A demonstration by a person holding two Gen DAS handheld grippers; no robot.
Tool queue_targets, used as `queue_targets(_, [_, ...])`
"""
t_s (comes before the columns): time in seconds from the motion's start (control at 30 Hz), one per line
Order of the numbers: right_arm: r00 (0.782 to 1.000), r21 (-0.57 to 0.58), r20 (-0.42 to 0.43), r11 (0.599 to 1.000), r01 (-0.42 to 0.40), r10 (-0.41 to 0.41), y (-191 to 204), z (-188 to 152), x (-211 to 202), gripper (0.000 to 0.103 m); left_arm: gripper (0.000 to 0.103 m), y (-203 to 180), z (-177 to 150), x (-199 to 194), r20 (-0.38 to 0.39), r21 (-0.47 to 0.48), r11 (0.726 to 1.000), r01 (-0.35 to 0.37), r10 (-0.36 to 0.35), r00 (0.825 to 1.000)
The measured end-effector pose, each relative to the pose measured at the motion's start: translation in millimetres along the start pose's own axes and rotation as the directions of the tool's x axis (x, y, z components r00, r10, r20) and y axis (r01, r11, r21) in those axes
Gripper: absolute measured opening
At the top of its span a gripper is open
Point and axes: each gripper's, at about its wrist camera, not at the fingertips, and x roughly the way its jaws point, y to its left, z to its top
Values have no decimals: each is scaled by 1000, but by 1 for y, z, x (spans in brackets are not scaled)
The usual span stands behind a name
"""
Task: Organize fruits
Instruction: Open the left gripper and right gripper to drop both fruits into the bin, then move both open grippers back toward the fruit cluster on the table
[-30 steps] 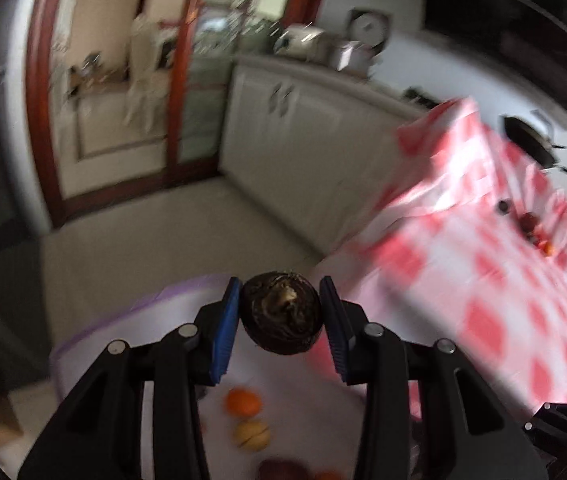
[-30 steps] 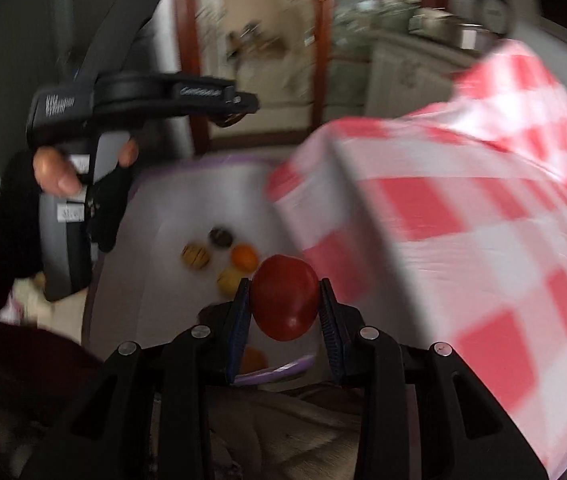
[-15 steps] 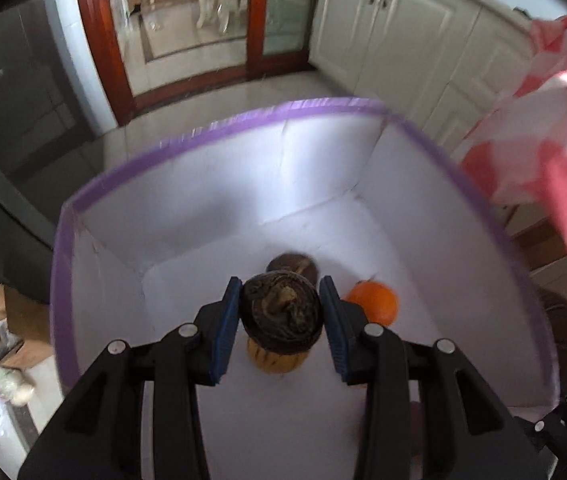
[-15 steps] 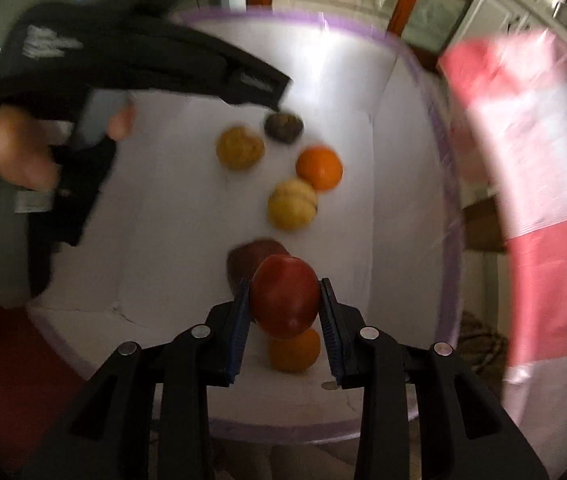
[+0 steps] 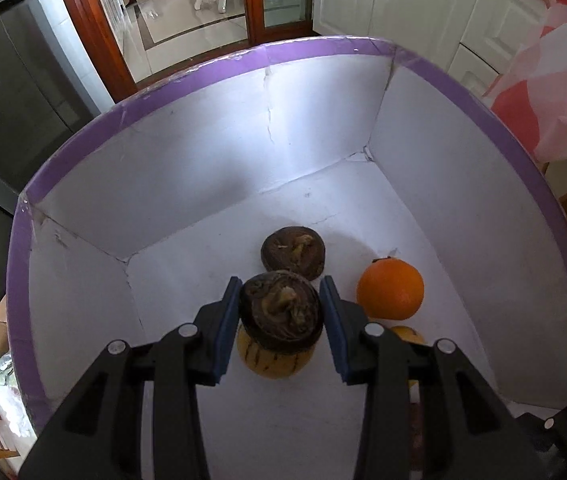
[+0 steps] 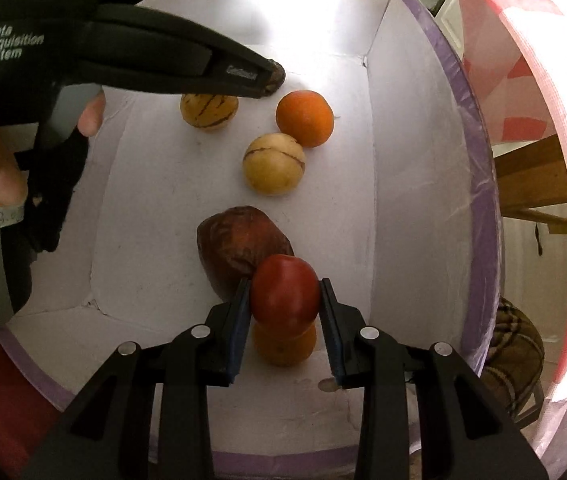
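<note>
both grippers are tipping downward and sinking into the white box [image 5: 203,168], bringing the left gripper [image 5: 280,312] and the right gripper [image 6: 285,304] closer to the fruits lying inside.

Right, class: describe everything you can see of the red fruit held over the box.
The red fruit is round, smooth and glossy, deep red shading slightly orange on one side. It is clamped on both sides between the right gripper's blue-padded fingers, above the white box, hiding part of an orange fruit below.
</note>
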Motion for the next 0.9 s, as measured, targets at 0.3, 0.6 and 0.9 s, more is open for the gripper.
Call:
queue_targets(0.3, [998, 10, 55, 1000, 22, -22, -3, 1, -12, 49, 78, 0, 1, -6, 39, -44, 999, -13, 15, 999])
queue_targets(0.6, [991, 5, 129, 1000, 26, -26, -3, 4, -25, 70, 93, 6, 6, -19, 78, -88, 996, -21, 28, 997])
queue_targets(0.9, [898, -5, 437, 998, 56, -48, 1, -11, -114, 76, 94, 9, 36, -64, 185, -104, 994, -18, 37, 982])
